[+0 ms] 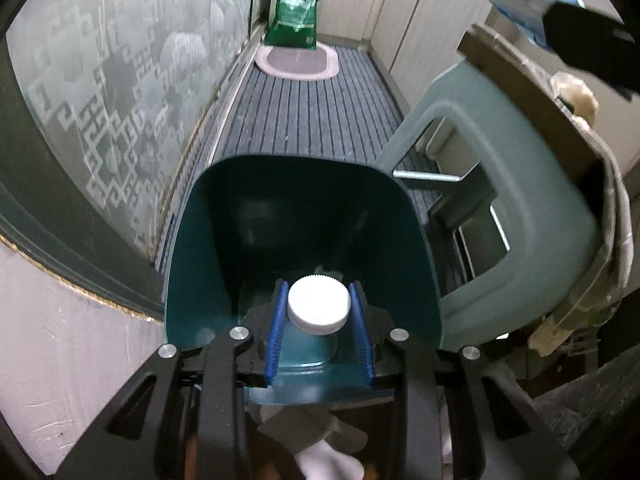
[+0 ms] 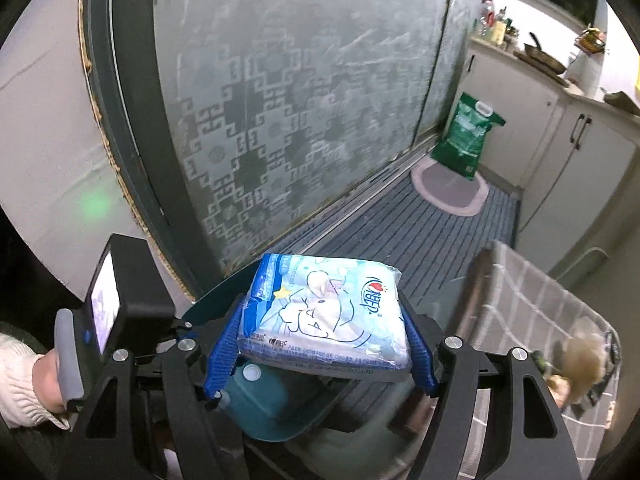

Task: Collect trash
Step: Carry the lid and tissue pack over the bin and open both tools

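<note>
A tissue pack with illegible print is clamped in the right hand-held gripper; a white-capped bottle in the left hand-held gripper, above a teal bin on striped floor matting.

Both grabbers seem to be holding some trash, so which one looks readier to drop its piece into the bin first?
Probably the left. The left gripper already holds the white-capped bottle right over the open teal bin. The right gripper, clamping the tissue pack, sits higher and further back.

We are seeing the bottle body hiding below its white cap; the counter items are blurring.
</note>
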The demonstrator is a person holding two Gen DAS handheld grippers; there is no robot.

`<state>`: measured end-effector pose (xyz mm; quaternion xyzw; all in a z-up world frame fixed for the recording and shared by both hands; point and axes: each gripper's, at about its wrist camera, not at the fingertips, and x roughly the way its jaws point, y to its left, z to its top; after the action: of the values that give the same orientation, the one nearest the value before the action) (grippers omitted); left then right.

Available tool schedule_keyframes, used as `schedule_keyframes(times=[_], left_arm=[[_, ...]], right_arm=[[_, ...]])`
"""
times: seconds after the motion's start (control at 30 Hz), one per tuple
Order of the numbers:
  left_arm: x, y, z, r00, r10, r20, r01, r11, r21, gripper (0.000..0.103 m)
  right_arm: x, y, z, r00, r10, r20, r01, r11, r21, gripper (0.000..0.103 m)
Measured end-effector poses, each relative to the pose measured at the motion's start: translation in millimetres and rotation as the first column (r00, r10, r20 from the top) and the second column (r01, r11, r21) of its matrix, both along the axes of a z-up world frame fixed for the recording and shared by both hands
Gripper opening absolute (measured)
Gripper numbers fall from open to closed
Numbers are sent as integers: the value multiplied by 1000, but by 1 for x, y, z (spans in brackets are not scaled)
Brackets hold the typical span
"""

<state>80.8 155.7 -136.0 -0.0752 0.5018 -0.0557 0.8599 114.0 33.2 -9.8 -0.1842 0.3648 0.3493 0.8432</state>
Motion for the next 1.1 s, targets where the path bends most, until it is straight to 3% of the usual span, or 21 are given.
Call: schedule_keyframes(times=[0.23,0.4,0.77,1.1], left_arm=[[-3,8,-14,999,0,-40,0,1000,3,33],[-8,15,-3,1000,13,-9,-13,1000,-11,32],[-24,37,45,990,91,111,-85,995,-59,24],[-37,37,98,968,107,225,-91,993,-79,21]], right_arm=[[7,19,-22,998,0,-64,-2,999,-37,71],[12,29,-36,996,-3,-93,-3,998,-63,71],[17,41,-67,988,11,-152,-28,994,-109,71],[15,45,-92,970,40,-240,-69,991,-112,71]])
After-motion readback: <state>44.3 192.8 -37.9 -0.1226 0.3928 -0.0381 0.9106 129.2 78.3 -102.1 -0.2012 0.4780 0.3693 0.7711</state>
